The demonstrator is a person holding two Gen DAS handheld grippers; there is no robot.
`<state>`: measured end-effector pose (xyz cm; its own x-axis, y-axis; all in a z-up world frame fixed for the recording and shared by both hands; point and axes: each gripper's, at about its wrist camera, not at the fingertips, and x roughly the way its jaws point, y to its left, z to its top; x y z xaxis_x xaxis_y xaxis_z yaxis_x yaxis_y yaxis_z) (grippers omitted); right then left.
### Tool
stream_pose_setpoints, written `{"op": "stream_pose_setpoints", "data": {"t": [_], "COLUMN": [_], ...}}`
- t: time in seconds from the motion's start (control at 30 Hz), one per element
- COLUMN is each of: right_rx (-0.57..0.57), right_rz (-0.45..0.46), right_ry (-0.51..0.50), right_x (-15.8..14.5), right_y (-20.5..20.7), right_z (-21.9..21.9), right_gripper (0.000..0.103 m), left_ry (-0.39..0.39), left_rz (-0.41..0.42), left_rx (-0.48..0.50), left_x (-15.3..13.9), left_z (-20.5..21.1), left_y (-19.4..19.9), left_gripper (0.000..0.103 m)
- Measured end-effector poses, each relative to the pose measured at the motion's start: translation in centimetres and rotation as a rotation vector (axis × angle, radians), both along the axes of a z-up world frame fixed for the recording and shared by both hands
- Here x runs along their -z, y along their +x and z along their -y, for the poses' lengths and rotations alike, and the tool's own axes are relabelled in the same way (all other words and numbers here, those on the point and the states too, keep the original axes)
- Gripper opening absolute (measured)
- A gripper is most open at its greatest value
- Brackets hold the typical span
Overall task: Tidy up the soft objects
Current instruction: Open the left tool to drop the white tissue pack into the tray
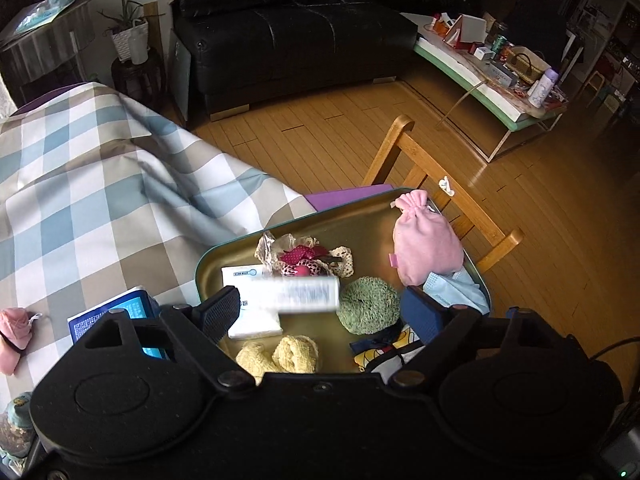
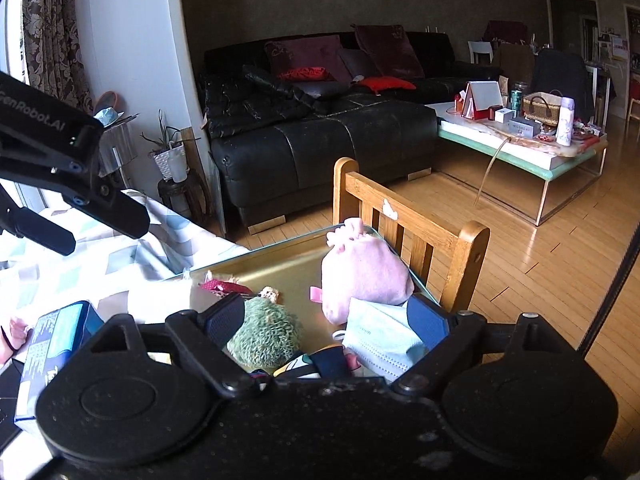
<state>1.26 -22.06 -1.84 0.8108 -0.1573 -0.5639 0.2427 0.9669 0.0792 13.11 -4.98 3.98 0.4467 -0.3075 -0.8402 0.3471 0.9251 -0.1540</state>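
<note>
A gold tray (image 1: 360,216) holds a pink drawstring pouch (image 1: 424,244), a green knitted puff (image 1: 368,306), yellow knitted pieces (image 1: 280,356), a red dotted item (image 1: 300,262), a light blue face mask (image 1: 456,292) and a white tissue pack (image 1: 250,320). My left gripper (image 1: 320,312) hangs open over the tray. A blurred white packet (image 1: 296,294) sits in its gap, and the right pad stands clear of it. My right gripper (image 2: 326,320) is open low over the tray (image 2: 280,260), with the green puff (image 2: 264,336), the mask (image 2: 380,344) and the pouch (image 2: 364,272) between its fingers, none pressed.
A blue box (image 1: 116,316) and a pink item (image 1: 14,332) lie on the checked tablecloth (image 1: 100,184) left of the tray. A wooden chair back (image 2: 400,220) stands right behind the tray. Beyond are a black sofa (image 2: 320,140) and a loaded coffee table (image 2: 540,148).
</note>
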Motion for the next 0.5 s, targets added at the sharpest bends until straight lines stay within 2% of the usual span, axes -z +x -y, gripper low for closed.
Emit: {"op": "stream_pose_setpoints", "data": {"t": [0.23, 0.5], "right_rx": [-0.008, -0.011], "right_rz": [-0.02, -0.04], "right_ry": [-0.006, -0.006], "right_x": [0.1, 0.2], "right_y": [0.3, 0.5], "right_z": [-0.2, -0.2], "right_gripper": [0.088, 0.088], "left_ry": [0.01, -0.033], "left_rz": [0.011, 0.021], "left_rx": [-0.019, -0.139], "left_x": [0.5, -0.2], "left_z": [-1.3, -5.2], "left_y": [-1.2, -1.5], "left_gripper": [0.084, 0.084]}}
